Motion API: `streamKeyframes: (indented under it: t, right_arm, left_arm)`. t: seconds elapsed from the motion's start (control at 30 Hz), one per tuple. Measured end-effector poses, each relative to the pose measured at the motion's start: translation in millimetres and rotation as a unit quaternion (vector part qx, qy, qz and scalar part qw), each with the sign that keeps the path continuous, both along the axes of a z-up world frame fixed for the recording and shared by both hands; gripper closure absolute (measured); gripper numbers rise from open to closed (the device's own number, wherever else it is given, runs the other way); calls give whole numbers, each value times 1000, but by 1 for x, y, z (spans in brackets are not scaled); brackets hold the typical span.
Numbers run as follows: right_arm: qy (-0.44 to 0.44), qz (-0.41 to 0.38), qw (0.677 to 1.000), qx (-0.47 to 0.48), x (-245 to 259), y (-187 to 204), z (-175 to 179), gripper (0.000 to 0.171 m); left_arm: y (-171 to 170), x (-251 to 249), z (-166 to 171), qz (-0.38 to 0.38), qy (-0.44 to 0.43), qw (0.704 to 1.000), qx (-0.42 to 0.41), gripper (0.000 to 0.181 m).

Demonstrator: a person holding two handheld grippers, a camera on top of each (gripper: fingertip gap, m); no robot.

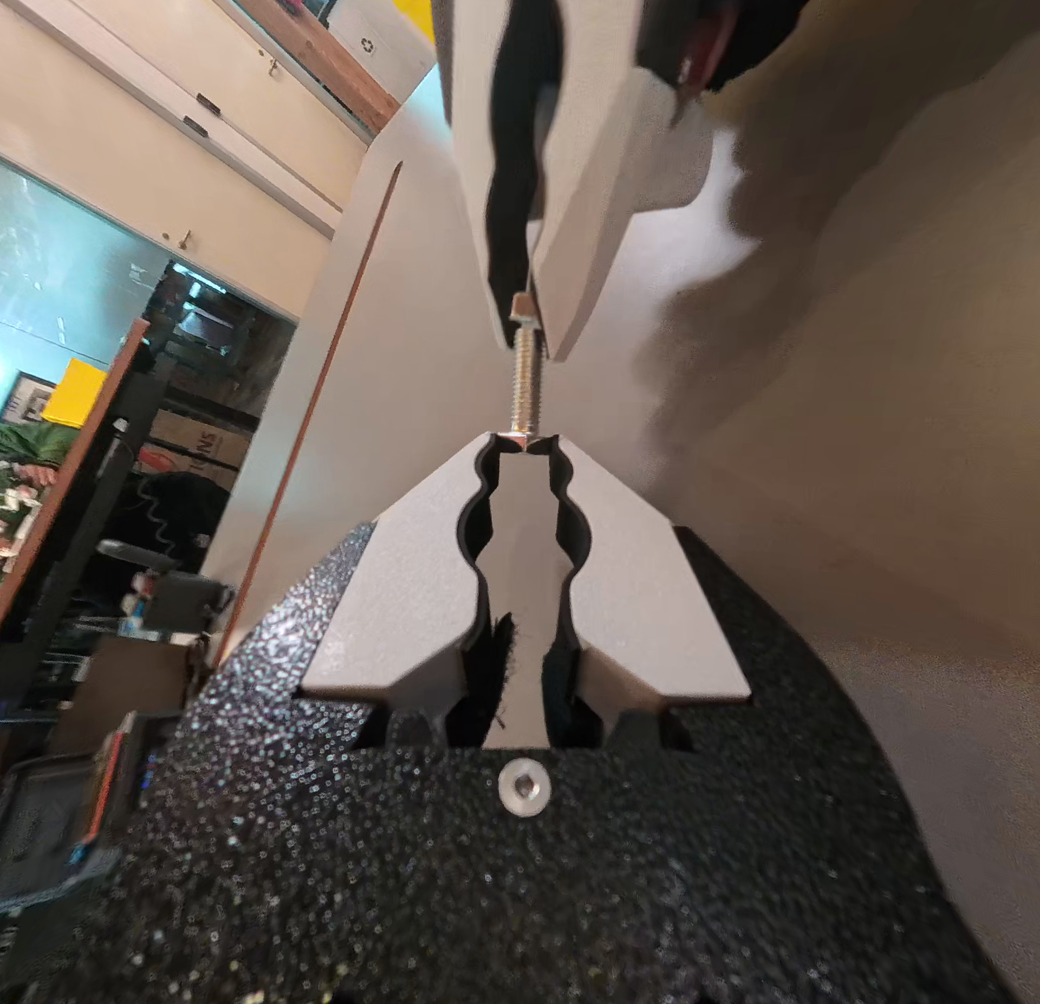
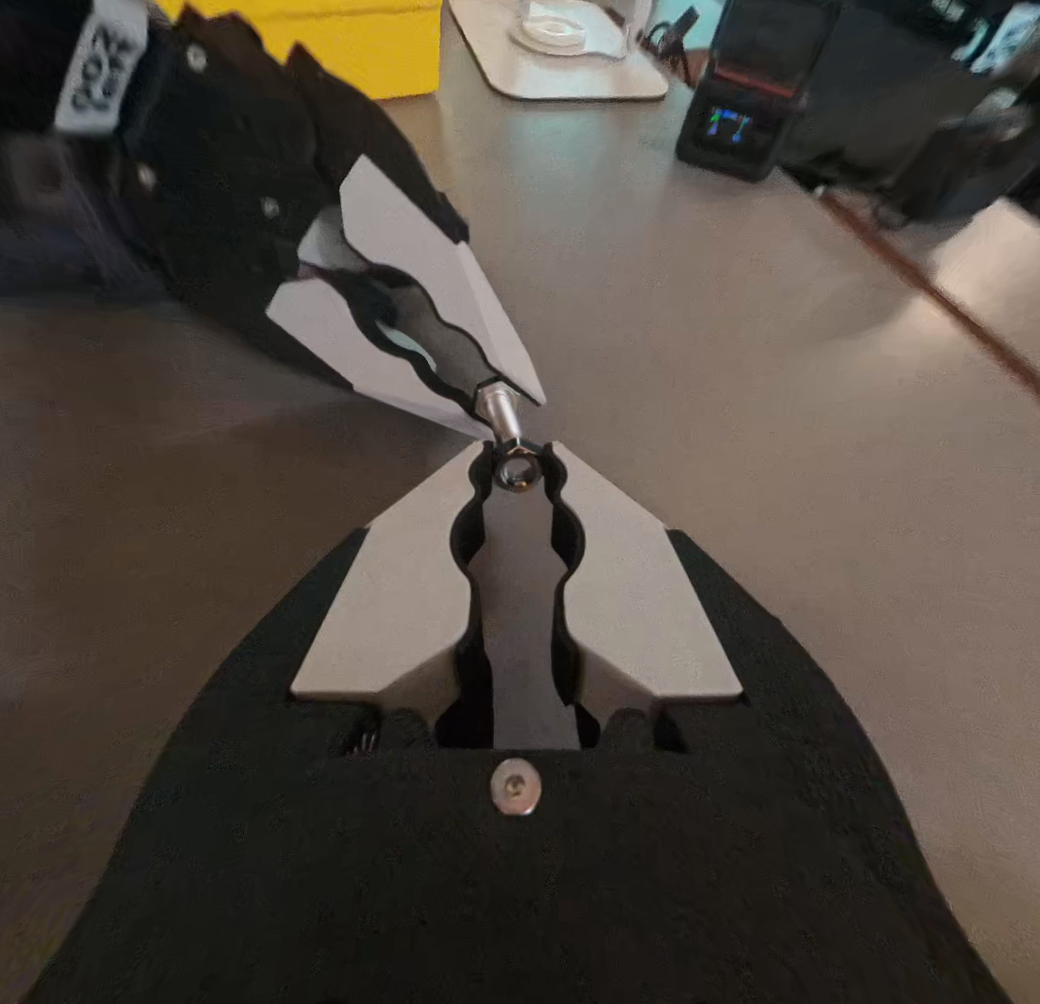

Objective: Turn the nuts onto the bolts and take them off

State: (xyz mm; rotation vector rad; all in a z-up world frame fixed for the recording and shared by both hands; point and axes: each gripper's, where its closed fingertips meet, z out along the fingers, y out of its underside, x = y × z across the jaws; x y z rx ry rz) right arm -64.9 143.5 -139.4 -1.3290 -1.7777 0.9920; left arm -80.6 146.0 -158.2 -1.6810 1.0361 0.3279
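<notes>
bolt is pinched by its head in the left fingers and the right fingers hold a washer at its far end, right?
Not quite: the right gripper holds a hex nut, not a washer, as the right wrist view shows. The rest stands: the left gripper pinches the bolt by its head, and the nut sits at the bolt's far end.

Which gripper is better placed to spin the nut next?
Right. The right gripper is shut on the nut at the bolt tip, free to twist, while the left gripper pins the bolt's head steady.
</notes>
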Motion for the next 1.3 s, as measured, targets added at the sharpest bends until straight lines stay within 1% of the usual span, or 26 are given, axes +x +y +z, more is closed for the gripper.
streamKeyframes:
  t: [0.03,0.07,0.13,0.2,0.27,0.37,0.43,0.47,0.53,0.57,0.6,0.63,0.67,0.73,0.77,0.83,0.87,0.9,0.97,1.03,1.1,1.13,1.2,1.23,1.27,1.3]
  right_arm:
    - [17,1,998,64,1,5,2,155]
    - [34,-5,990,134,2,13,6,155]
    - [54,-32,965,256,5,30,13,155]
    - [68,-56,946,312,5,39,21,155]
    - [88,-67,940,323,3,38,29,155]
    - [126,-98,925,345,0,40,47,154]
    - [158,-135,904,374,4,44,69,154]
    - [177,-160,890,389,10,46,87,155]
    - [209,-217,866,399,33,50,130,155]
    - [213,-243,862,390,50,52,148,155]
    - [200,-261,868,373,68,55,160,155]
    - [167,-276,881,347,88,60,163,155]
    - [119,-290,897,313,109,69,157,155]
    - [-23,-316,922,222,158,91,122,155]
    - [-97,-338,918,181,187,104,100,155]
    - [-237,-379,888,105,240,125,51,155]
    - [-287,-385,874,79,259,131,31,155]
    - [-317,-381,866,66,269,135,16,155]
    - [-342,-348,872,44,271,135,-6,154]
    - [-353,-324,877,36,268,132,-17,154]
    - [-358,-323,876,31,267,132,-20,141]
    - [-360,-337,870,31,269,134,-16,139]
    - [-331,-378,862,64,268,137,10,140]
    - [-295,-389,868,94,258,133,31,142]
    - [-242,-380,884,126,240,122,54,143]
    - [-173,-355,905,158,213,106,78,146]
  left_arm:
    - [-1,-2,1,3,-21,1000,-5,166]
    - [-2,-5,3,7,-43,999,-10,166]
    - [-1,-15,15,27,-85,996,6,166]
    - [-1,-21,26,39,-120,992,23,166]
    - [0,-26,32,52,-121,990,47,166]
    - [1,-28,35,59,-92,991,75,166]
    - [2,-28,35,62,-73,992,83,165]
    - [2,-28,34,62,-70,992,83,165]
    - [1,-29,36,62,-74,991,88,165]
    - [1,-30,38,63,-79,991,90,165]
    - [1,-30,38,64,-84,990,89,165]
    - [1,-31,38,65,-89,990,88,165]
    - [2,-31,39,65,-92,990,88,165]
    - [2,-30,39,63,-93,990,87,165]
    - [2,-29,38,61,-91,990,86,165]
    - [2,-27,37,56,-86,991,85,165]
    - [2,-25,37,53,-83,992,85,165]
    - [2,-24,36,50,-82,992,84,165]
    - [2,-21,35,44,-78,993,81,165]
    - [1,-19,34,40,-74,993,79,165]
    - [0,-18,34,36,-72,993,81,165]
    - [0,-17,34,34,-72,993,82,165]
    - [-1,-16,36,29,-72,993,87,165]
    - [-2,-14,38,24,-72,993,92,165]
    - [-3,-10,41,15,-73,992,100,165]
    - [-5,-6,44,5,-74,991,110,165]
